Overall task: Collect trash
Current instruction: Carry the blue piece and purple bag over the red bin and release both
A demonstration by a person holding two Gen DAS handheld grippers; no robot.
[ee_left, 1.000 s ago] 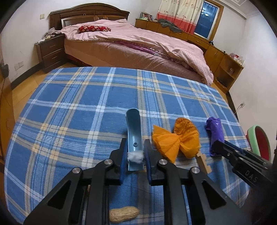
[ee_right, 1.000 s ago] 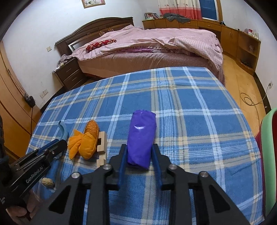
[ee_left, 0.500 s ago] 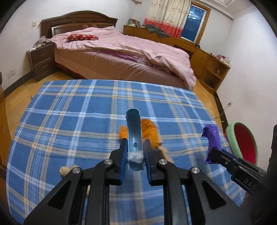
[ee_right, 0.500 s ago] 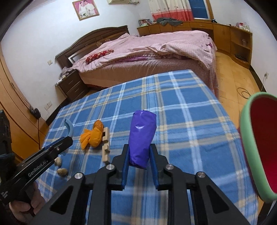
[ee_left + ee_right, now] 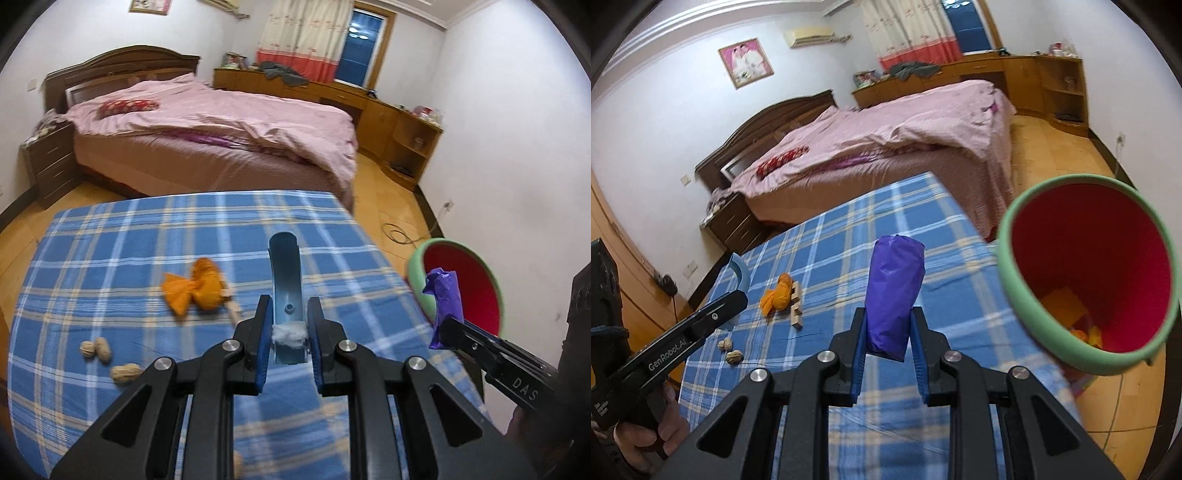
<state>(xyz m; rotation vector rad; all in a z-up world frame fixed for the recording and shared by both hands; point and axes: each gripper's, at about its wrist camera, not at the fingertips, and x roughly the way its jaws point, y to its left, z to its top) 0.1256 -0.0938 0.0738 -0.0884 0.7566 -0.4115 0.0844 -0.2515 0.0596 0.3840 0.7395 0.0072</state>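
1. The step now is carrying. Two bits of trash are up off the table with the blue checked cloth (image 5: 110,258) and on their way to the bin (image 5: 1027,288).
2. The left gripper (image 5: 290,332) is nearly closed. It pinches a curved blue plastic strip (image 5: 285,273) with a tuft of white fluff (image 5: 290,334) stuck to it.
3. The right gripper (image 5: 888,332) is squeezed shut on a purple plastic bag (image 5: 894,291), which is rolled up, shiny and wrinkly.
4. The bin has a green rim and is red inside. It stands just past the table edge, close to the purple bag. Some orange and yellow scraps lie at its bottom.
5. Next, I think each hand must get over the bin mouth before letting go, so nothing drops on the floor.
6. Left on the table are an orange wrapper (image 5: 195,291), a small wooden piece (image 5: 796,306) touching it, and some peanuts (image 5: 96,349).
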